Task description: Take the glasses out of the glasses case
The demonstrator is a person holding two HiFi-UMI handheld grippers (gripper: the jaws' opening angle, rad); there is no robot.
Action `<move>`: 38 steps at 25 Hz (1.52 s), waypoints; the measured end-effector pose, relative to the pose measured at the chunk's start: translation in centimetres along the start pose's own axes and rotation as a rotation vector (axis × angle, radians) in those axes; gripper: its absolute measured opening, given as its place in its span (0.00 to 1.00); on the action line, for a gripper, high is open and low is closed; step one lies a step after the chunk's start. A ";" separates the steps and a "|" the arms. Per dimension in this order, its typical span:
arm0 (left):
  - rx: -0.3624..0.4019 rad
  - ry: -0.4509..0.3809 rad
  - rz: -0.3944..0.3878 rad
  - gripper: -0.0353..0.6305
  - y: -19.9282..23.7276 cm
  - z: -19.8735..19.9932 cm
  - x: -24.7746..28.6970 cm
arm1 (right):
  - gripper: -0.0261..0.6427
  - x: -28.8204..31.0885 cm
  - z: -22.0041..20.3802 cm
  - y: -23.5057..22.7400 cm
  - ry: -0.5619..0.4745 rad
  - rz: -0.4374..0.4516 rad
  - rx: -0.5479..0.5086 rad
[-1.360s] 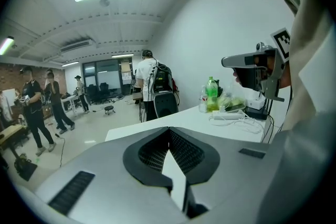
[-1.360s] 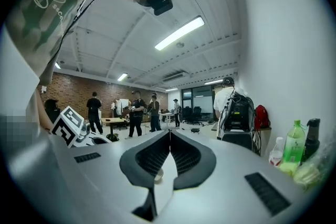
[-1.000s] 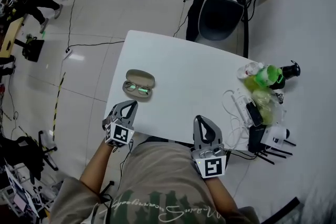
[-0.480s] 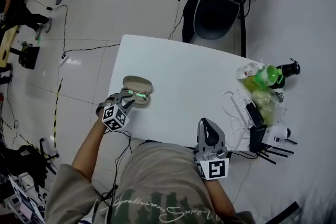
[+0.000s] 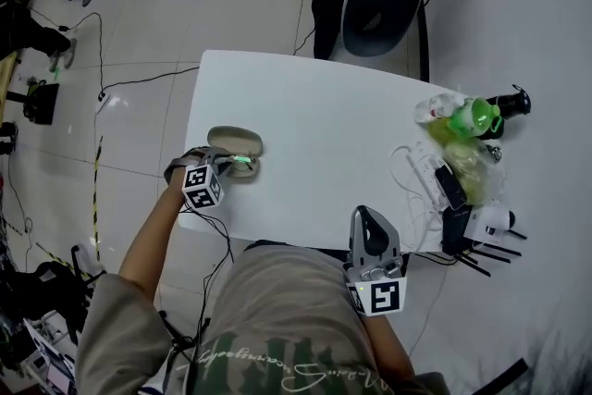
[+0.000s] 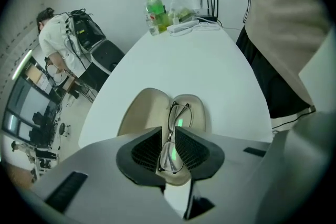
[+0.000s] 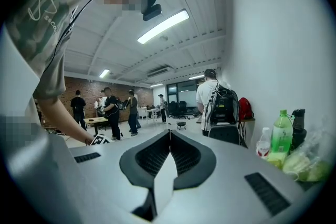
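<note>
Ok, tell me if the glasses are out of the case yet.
No, the glasses lie in the open case, with the fingers of the left gripper closed on the near lens.

left tool point(image 6: 168, 136) | jaws clamped on glasses point(image 6: 180, 114) | glasses case point(image 6: 140, 113) open | on white table point(image 6: 210, 71)

The left gripper point(image 6: 168, 138) covers the near end of the glasses case point(image 6: 142, 115) and part of the near lens of the glasses point(image 6: 180, 115). Pad contact with the frame is probable, not confirmed. In the head view, items point(image 5: 462, 171) at the right edge of the counter point(image 5: 324, 125) are too small to identify.
</note>
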State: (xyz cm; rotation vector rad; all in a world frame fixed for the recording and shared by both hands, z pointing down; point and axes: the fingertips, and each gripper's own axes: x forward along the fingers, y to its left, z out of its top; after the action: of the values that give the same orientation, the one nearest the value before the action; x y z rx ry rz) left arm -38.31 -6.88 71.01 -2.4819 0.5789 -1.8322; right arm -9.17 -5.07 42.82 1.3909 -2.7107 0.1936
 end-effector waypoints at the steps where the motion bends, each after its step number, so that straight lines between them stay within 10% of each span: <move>1: 0.013 0.016 -0.009 0.18 0.0 -0.2 0.3 | 0.06 -0.1 -0.2 0.0 0.006 -0.002 0.001; 38: 0.161 0.122 -0.150 0.10 -1.4 -1.6 3.9 | 0.06 -2.5 -0.4 1.0 -0.036 -0.063 0.003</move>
State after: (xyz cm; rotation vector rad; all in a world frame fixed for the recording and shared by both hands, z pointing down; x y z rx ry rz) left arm -38.45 -6.40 75.44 -2.3805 0.2407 -2.0039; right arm -8.51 -2.42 42.83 1.4919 -2.6916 0.1698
